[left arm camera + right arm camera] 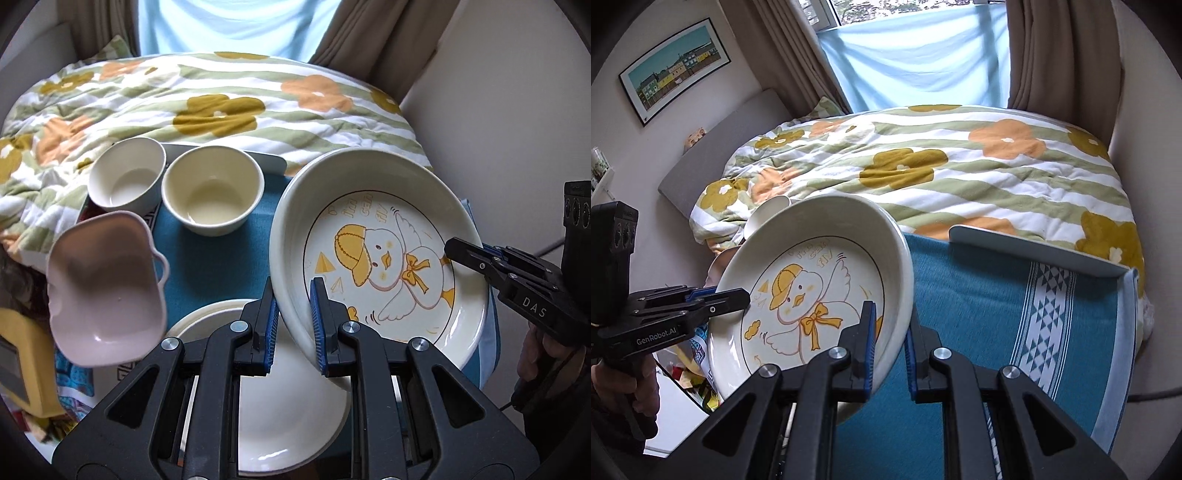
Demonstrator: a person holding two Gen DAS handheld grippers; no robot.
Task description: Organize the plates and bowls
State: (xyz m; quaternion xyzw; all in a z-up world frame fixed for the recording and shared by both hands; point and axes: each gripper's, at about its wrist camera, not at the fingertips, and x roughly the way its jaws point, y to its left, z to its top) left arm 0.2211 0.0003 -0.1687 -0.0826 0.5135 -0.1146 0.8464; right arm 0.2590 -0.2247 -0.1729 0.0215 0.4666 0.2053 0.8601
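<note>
- Holding the duck plate (pixel 376 258) aloft and tilted, the left gripper (pixel 293 325) and right gripper (pixel 890 350) each have jaws clenched on opposite parts of its raised rim.
- Below the left gripper sits a stack of plain white plates (pixel 288 413) on the teal cloth (pixel 207 266); judging by the task, the duck plate goes there, a short way down and left.
- Two cream bowls (pixel 212 188) stand side by side beyond; a pink handled bowl (pixel 107 291) sits at the left.
- Glazed ceramic, smooth, slippery; deep-rimmed, round.
</note>
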